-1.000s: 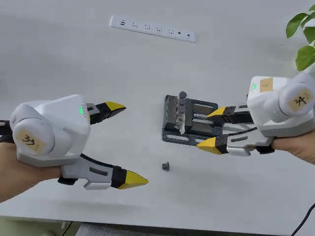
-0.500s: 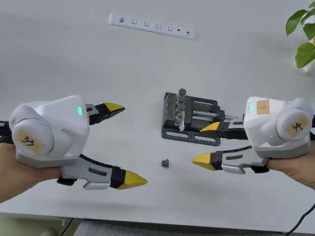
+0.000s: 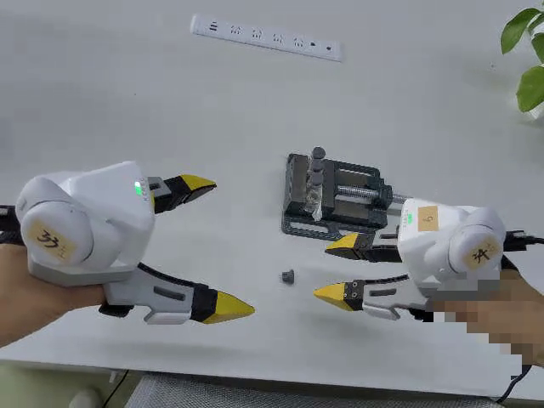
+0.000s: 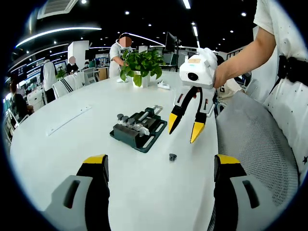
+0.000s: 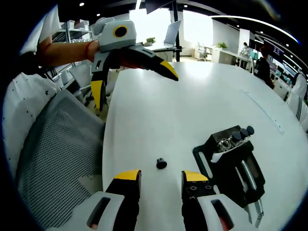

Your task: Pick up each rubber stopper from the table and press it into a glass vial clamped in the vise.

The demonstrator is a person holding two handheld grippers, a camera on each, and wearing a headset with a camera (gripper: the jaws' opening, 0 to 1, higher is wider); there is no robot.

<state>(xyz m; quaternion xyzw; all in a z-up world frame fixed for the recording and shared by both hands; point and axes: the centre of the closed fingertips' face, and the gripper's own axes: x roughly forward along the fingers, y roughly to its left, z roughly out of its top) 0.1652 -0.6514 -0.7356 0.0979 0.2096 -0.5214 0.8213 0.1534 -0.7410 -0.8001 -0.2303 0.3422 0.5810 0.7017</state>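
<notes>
Rubber stopper (image 3: 288,276) is lying loose on the white tabletop (image 3: 170,110), a small dark plug just in front of the vise (image 3: 297,191) and not touching it. Right hand-held gripper (image 3: 323,272) is low over the tabletop right beside it, yellow tips pointing at the stopper, jaws parted with nothing between them. In the right gripper view the stopper sits just ahead of the gap between the two jaws. Left hand-held gripper (image 3: 231,245) hangs off to the other side, jaws spread really wide, also empty, well apart from the stopper. That black vise has a row of glass vials (image 3: 315,197) pinched upright between its jaws, and they've got dark tops on them; the left gripper view shows three of those tops in a line. Further back on the tabletop there's a white power strip (image 3: 267,38), and a leafy plant (image 3: 531,59) pokes in at the far right edge.
</notes>
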